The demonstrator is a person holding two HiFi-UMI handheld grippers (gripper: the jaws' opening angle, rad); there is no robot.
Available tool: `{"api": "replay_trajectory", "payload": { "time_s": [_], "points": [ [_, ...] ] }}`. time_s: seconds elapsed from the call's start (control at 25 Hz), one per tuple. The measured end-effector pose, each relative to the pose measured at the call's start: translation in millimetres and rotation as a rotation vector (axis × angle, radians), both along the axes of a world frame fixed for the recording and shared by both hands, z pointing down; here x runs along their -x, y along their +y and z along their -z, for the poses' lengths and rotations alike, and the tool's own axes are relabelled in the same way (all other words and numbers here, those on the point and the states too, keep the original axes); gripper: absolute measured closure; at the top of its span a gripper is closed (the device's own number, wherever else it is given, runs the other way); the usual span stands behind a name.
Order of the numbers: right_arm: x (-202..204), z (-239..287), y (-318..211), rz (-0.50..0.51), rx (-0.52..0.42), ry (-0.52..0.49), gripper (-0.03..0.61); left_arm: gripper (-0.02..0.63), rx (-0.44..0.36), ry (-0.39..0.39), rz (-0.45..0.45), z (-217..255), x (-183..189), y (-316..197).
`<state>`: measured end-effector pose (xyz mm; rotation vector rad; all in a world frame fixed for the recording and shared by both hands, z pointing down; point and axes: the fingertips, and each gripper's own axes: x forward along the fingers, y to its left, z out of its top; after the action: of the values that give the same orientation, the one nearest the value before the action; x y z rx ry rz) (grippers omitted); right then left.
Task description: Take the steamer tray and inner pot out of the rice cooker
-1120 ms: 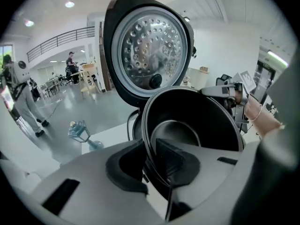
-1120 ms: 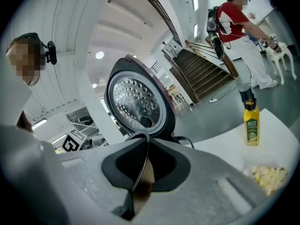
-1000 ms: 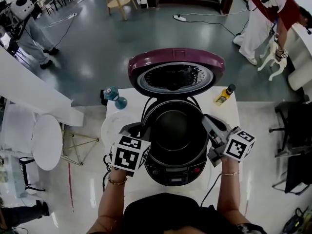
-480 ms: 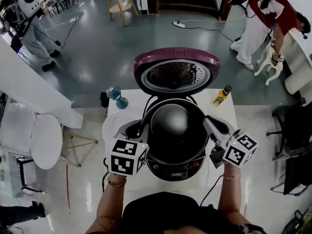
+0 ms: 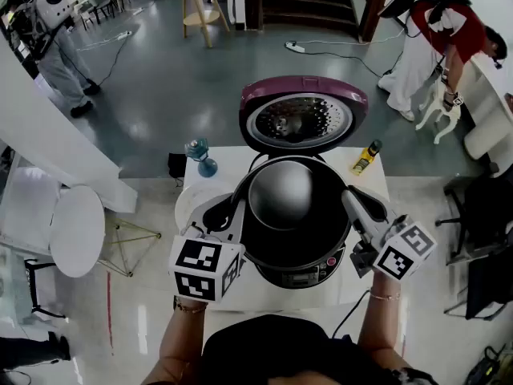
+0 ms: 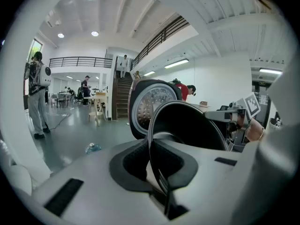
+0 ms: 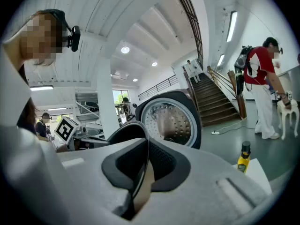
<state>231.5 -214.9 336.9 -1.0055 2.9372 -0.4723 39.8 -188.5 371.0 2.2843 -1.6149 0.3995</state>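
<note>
The black inner pot [image 5: 290, 203] hangs above the rice cooker's body [image 5: 309, 273], lifted by its rim from both sides. My left gripper [image 5: 235, 208] is shut on the left rim and my right gripper [image 5: 350, 199] on the right rim. In the left gripper view the thin rim runs between the dark pads [image 6: 180, 165] of that gripper [image 6: 155, 161], with the pot [image 6: 190, 125] beyond. The right gripper view shows the rim [image 7: 129, 130] pinched the same way by that gripper [image 7: 143, 170]. The purple lid [image 5: 303, 112] stands open behind. A white round piece [image 5: 192, 200] lies left of the cooker, partly hidden.
The cooker stands on a small white table [image 5: 232, 163] with a blue bottle [image 5: 199, 156] at its back left and a yellow bottle [image 5: 367, 157] at its back right. A white round stool [image 5: 78, 231] stands to the left. People stand at the far left and far right.
The inner pot has come up out of the cooker body. Both grippers rose with it, holding its rim, and the right one has rolled.
</note>
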Motion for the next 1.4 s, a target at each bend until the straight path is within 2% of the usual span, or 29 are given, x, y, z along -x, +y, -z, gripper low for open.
{"api": "replay_trajectory", "payload": {
  "time_s": [0.32,0.64,1.04,1.4],
  "points": [
    [52.7,39.3,33.1,-0.005,-0.071,-0.012,0.555,0.591,-0.062,0.015,0.005,35.7,53.1,30.2],
    [123.3,49.2,63.1,-0.027,-0.039,-0.073,0.557,0.592,-0.053,-0.023,-0.019,53.7,126.3,54.4],
    [192.3,19.7,103.9,-0.085,0.049,-0.072,0.555,0.592,0.043,-0.009,-0.079,21.7,195.2,87.4],
    [231.4,-29.5,139.1,-0.161,0.165,-0.084,0.557,0.592,0.158,-0.029,-0.169,-24.1,234.3,111.1]
  ]
}}
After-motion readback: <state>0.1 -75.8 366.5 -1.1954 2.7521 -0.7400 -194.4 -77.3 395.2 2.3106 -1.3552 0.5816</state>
